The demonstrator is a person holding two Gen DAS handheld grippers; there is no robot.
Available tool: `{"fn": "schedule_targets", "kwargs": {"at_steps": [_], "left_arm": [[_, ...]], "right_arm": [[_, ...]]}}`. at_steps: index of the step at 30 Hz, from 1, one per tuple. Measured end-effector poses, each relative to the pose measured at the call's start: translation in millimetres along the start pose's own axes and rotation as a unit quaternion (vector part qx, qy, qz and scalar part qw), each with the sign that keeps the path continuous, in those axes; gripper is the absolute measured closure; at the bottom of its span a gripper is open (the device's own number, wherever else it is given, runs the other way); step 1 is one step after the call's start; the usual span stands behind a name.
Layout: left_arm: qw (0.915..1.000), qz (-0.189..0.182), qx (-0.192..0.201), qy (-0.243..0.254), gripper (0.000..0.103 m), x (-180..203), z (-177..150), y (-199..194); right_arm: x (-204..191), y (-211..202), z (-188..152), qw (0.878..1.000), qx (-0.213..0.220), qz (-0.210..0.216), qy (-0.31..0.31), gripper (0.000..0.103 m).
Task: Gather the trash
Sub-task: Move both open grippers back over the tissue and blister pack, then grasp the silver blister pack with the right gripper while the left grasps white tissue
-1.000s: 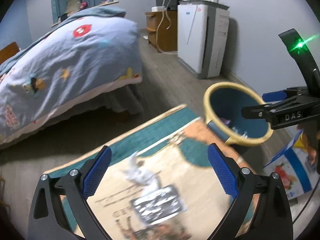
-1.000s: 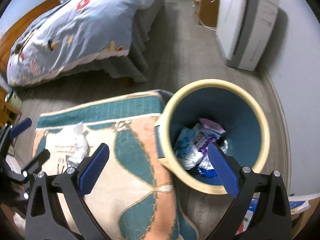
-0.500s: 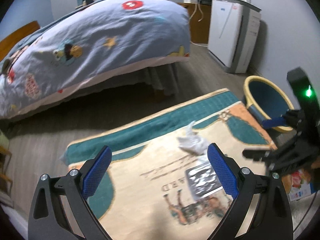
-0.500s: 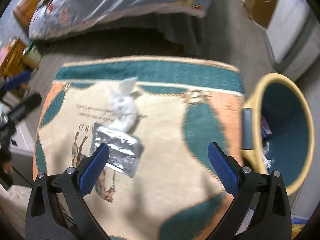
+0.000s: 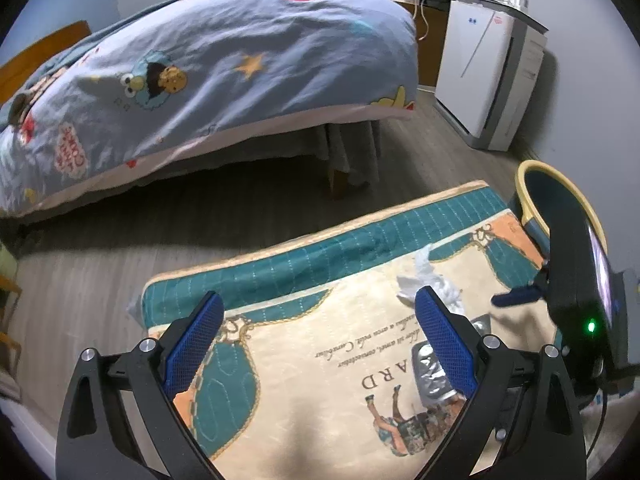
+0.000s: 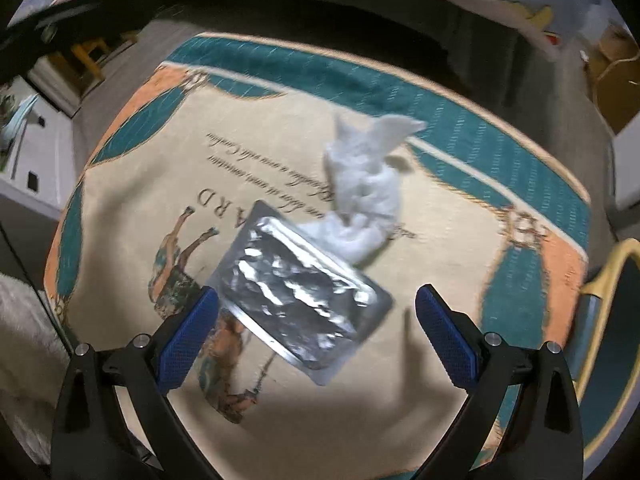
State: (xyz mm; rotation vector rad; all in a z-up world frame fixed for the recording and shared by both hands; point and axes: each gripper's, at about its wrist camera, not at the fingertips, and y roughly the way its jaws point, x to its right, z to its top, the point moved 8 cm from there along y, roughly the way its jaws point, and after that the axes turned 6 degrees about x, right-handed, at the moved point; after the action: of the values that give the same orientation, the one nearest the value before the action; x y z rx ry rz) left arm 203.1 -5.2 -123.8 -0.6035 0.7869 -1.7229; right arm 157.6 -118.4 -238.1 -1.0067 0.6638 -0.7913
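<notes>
Crinkled, shiny foil pouch touches soft white crumpled tissue on the quilted, matt cloth rug; beside the rug, grey wood-grain floor.

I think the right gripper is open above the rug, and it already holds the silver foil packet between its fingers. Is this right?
Not quite. The right gripper is open above the rug, but it holds nothing: in the right wrist view the silver foil packet lies flat on the rug, partly over the crumpled white tissue, and the blue fingers stand apart from it.
</notes>
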Motion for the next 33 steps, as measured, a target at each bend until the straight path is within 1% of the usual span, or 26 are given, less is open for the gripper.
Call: {"fn": "schedule_targets", "kwargs": {"at_steps": [1, 3, 5, 7, 8, 10, 13, 15, 17, 20, 22, 24, 25, 26, 27, 28, 29, 31, 32, 33], "left_arm": [[1.0, 0.0, -0.001, -0.001, 0.008, -1.1, -0.2, 1.0], [1.0, 0.002, -0.004, -0.004, 0.008, -4.0, -0.6, 3.0], [0.9999, 0.003, -0.007, -0.009, 0.008, -5.7, -1.7, 3.6], [0.9998, 0.001, -0.008, -0.017, 0.008, -7.3, -2.7, 3.3], [0.9997, 0.0, -0.009, -0.021, 0.008, -8.0, -2.8, 3.2], [0.9997, 0.002, -0.008, -0.025, 0.008, -9.7, -3.0, 3.1], [0.9996, 0.005, -0.01, -0.027, 0.008, -11.2, -3.1, 3.5], [0.9995, 0.005, -0.011, -0.028, 0.008, -10.8, -4.1, 3.0], [0.9995, 0.006, -0.011, -0.027, 0.008, -10.1, -4.5, 2.1], [0.9995, 0.006, -0.012, -0.029, 0.008, -10.3, -4.8, 2.0], [0.9994, 0.008, -0.015, -0.03, 0.008, -11.2, -5.0, 4.0], [0.9993, 0.01, -0.018, -0.031, 0.008, -12.8, -5.9, 6.3], [0.9992, 0.01, -0.02, -0.033, 0.008, -13.4, -6.5, 7.1], [0.9991, 0.01, -0.022, -0.034, 0.008, -13.8, -6.9, 8.1], [0.999, 0.01, -0.023, -0.036, 0.008, -14.1, -6.8, 8.9], [0.9989, 0.008, -0.024, -0.039, 0.008, -13.6, -6.5, 9.8], [0.9989, 0.007, -0.024, -0.041, 0.008, -13.1, -6.4, 10.5], [0.9988, 0.003, -0.025, -0.042, 0.008, -9.0, -5.5, 13.5], [0.9988, 0.003, -0.027, -0.041, 0.008, -6.6, -5.2, 15.9], [0.9988, 0.002, -0.029, -0.039, 0.008, -2.6, -5.1, 19.6]], "right_arm": [[-2.6, 3.0, -0.7, 1.0, -0.005, 0.003, -0.005, 0.006], [-8.3, 8.2, -8.1, 0.999, -0.029, 0.015, -0.013, 0.006], [-14.8, 8.7, -15.7, 0.998, -0.051, 0.038, -0.017, 0.006], [-16.1, 3.3, -13.9, 0.998, -0.039, 0.04, -0.027, 0.006], [-15.1, -0.8, -10.4, 0.999, -0.024, 0.03, -0.033, 0.006], [-12.0, -1.3, -6.9, 0.999, -0.015, 0.022, -0.029, 0.006], [-12.7, 7.5, -10.1, 0.999, -0.029, 0.016, -0.028, 0.006], [-17.9, 14.8, -16.0, 0.998, -0.044, 0.014, -0.042, 0.006], [-29.2, 16.5, -25.4, 0.996, -0.059, 0.026, -0.058, 0.006], [-37.5, 14.4, -23.3, 0.996, -0.052, 0.031, -0.072, 0.006], [-39.3, 16.0, -15.2, 0.996, -0.038, 0.01, -0.075, 0.006], [-42.6, 21.3, -8.8, 0.996, -0.033, -0.002, -0.077, 0.006], [-45.9, 24.8, -9.3, 0.996, -0.036, 0.0, -0.078, 0.011], [-47.7, 27.2, -11.9, 0.995, -0.04, -0.005, -0.087, 0.014], [-50.2, 26.4, -12.3, 0.994, -0.035, -0.011, -0.104, 0.02], [-51.9, 25.8, -11.2, 0.994, -0.031, -0.007, -0.103, 0.032], [-50.3, 22.5, -10.1, 0.995, -0.027, -0.005, -0.093, 0.034], [-40.9, 15.7, -15.4, 0.998, -0.028, 0.006, -0.062, 0.034], [-37.2, 12.7, -18.2, 0.998, -0.028, 0.011, -0.054, 0.034], [-32.8, 10.2, -20.9, 0.998, -0.028, 0.006, -0.053, 0.034]]}}
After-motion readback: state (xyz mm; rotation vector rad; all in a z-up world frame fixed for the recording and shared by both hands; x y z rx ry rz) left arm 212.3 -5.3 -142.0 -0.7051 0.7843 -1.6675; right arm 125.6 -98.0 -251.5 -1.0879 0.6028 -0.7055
